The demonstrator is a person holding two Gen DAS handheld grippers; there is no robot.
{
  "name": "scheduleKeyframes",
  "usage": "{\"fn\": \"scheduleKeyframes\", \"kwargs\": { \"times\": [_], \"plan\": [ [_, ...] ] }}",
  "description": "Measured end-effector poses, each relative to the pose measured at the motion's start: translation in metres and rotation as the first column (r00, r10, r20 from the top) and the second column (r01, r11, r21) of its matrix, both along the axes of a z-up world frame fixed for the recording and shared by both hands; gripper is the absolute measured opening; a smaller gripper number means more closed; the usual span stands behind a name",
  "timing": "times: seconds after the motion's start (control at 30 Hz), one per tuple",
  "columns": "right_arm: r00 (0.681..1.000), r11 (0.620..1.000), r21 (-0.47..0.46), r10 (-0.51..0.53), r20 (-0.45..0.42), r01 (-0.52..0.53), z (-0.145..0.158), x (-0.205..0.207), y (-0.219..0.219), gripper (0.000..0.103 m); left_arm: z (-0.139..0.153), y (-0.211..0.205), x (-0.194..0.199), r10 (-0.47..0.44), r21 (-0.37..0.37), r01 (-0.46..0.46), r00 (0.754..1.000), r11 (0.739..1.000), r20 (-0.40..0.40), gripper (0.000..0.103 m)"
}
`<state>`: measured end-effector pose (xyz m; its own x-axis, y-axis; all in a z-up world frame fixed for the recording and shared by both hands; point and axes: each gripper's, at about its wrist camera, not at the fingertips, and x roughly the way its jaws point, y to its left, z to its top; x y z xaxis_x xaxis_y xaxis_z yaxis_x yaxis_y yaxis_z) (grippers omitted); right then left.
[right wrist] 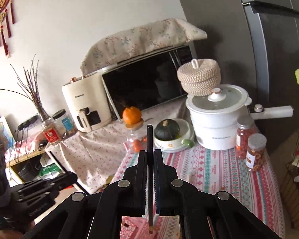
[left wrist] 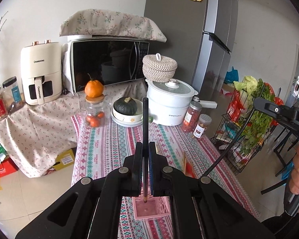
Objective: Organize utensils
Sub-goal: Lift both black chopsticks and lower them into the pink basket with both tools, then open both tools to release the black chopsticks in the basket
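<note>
Beyond both my tongs stands the tall grey metal refrigerator [left wrist: 207, 39], with the black-fronted microwave oven [left wrist: 109, 65] under its flowered cloth to its left. Nearer my tongs, the tabletop [left wrist: 113, 145] in its striped pink and teal cloth carries a white lidded cooking pot [left wrist: 169, 103], a stack of white bowls holding a dark green squash [left wrist: 125, 105], and two clear jars of red snacks [left wrist: 197, 119]; all lie well ahead, out of my way.

Directly under my left tongs [left wrist: 145, 149] sits the small pink plastic slotted basket [left wrist: 151, 207], apparently empty inside. These tongs are pressed together on a thin black chopstick [left wrist: 145, 119], its tip pointing down into the basket. My right tongs [right wrist: 150, 155] likewise pinch a second black chopstick [right wrist: 150, 139], above the basket's near edge [right wrist: 133, 225].

I judge the job barely begun: neither stick is released yet. A few pale wooden sticks [left wrist: 184, 161] wait just right of my left tongs.
</note>
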<state>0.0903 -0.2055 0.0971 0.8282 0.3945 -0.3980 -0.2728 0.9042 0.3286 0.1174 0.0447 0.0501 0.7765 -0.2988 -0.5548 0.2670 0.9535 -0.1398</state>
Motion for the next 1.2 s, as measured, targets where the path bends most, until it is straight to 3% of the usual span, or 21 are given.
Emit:
{"fn": "scheduleKeyframes", "kwargs": {
  "times": [0.23, 0.37, 0.7, 1.0, 1.1, 1.2],
  "plan": [
    [0.996, 0.995, 0.069, 0.080, -0.034, -0.078, -0.010, 0.014, 0.017, 0.004, -0.020, -0.006, 0.023, -0.020, 0.020, 0.022, 0.995, 1.000, -0.093, 0.005],
    [0.992, 0.994, 0.051, 0.100, -0.076, -0.096, -0.031, 0.034, 0.034, 0.004, -0.033, -0.006, 0.036, -0.011, 0.023, 0.014, 0.990, 1.000, -0.143, 0.005],
    [0.946, 0.987, 0.052, 0.158, -0.284, -0.149, -0.090, 0.091, 0.056, 0.004, -0.055, 0.001, 0.064, -0.010, 0.006, 0.013, 0.966, 1.000, -0.259, 0.005],
    [0.918, 0.988, 0.017, 0.147, -0.367, -0.152, -0.111, 0.108, 0.064, 0.005, -0.064, 0.000, 0.070, -0.007, 0.006, 0.009, 0.961, 1.000, -0.277, 0.005],
    [0.916, 0.988, 0.024, 0.153, -0.370, -0.156, -0.111, 0.108, 0.062, 0.010, -0.064, -0.001, 0.069, -0.014, -0.003, 0.014, 0.962, 1.000, -0.271, 0.006],
    [0.916, 0.988, 0.038, 0.155, -0.370, -0.151, -0.109, 0.107, 0.060, 0.011, -0.064, -0.002, 0.068, -0.016, -0.005, 0.016, 0.962, 1.000, -0.274, 0.012]
  ]
}}
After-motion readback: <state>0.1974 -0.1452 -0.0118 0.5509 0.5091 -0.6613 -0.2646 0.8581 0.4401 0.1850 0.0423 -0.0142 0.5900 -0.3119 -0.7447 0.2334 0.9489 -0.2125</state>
